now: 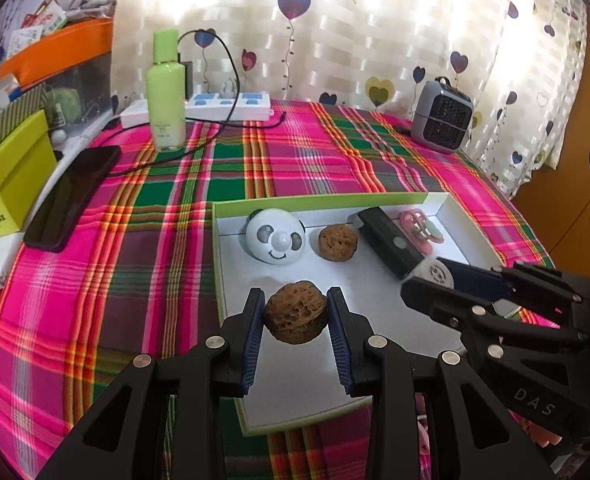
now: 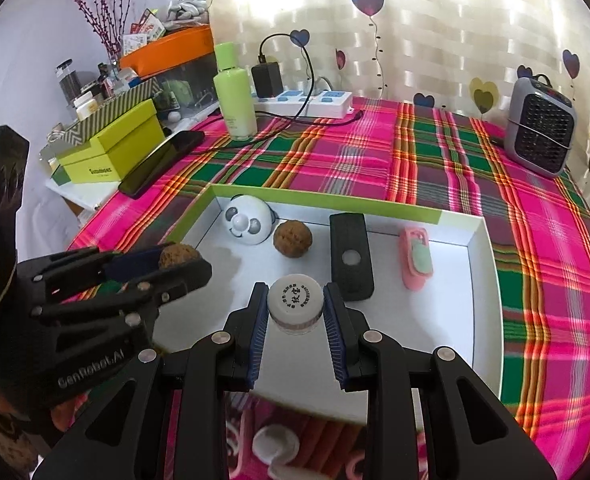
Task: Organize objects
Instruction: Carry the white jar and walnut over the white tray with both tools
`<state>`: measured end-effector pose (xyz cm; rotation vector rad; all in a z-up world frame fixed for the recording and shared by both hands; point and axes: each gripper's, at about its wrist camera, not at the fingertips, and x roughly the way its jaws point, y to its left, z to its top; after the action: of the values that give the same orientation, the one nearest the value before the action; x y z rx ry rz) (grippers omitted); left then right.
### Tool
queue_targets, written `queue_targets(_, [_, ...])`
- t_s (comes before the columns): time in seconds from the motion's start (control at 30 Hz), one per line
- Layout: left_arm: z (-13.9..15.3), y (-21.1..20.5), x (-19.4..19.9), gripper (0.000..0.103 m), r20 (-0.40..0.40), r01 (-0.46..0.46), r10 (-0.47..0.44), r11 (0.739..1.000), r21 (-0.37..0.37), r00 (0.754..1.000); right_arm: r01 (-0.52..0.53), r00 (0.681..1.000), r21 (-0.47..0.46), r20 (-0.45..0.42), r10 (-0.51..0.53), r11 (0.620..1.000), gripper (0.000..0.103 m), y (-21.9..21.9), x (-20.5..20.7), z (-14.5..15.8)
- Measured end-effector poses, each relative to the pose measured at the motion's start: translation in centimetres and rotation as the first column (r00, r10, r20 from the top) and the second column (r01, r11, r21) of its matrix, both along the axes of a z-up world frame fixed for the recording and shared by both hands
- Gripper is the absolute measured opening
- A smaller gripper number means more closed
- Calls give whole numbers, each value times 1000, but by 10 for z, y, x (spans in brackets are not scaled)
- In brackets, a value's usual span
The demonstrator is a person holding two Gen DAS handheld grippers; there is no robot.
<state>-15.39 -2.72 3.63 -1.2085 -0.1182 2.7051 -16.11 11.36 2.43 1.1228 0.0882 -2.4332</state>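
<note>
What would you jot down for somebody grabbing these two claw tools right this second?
Left gripper: shut on a walnut, held over the tray.
Right gripper: shut on a small white-capped jar, also over the tray.
Already in the tray, along its far side: panda toy, second walnut, black case, pink item.
Left: set down both held things.

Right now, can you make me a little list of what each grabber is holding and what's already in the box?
left hand-held gripper: shut on a walnut, over the box
right hand-held gripper: shut on a small white-capped jar, over the box
box: shallow, white inside, green rim, on the plaid tablecloth
inside, along the far wall: panda toy, second walnut, black block, pink clip
</note>
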Motion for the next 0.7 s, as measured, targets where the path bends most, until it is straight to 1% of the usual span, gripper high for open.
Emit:
queue_targets(0.23, [-8,1,-11,30,16,9,-9,1000,-10,1000,-13,999,-5,41,13,1000,29,-5,-17,-9])
queue_targets(0.5, [-8,1,-17,30,13,22,-22,999,-29,1000,-25,998,3,55,24,1000,29,-9,-26,-14])
queue_targets(0.7, [-8,3,-23,30,14,23,-23,999,-45,1000,-33,997,25,65,31,999,29,-12,-30,-20])
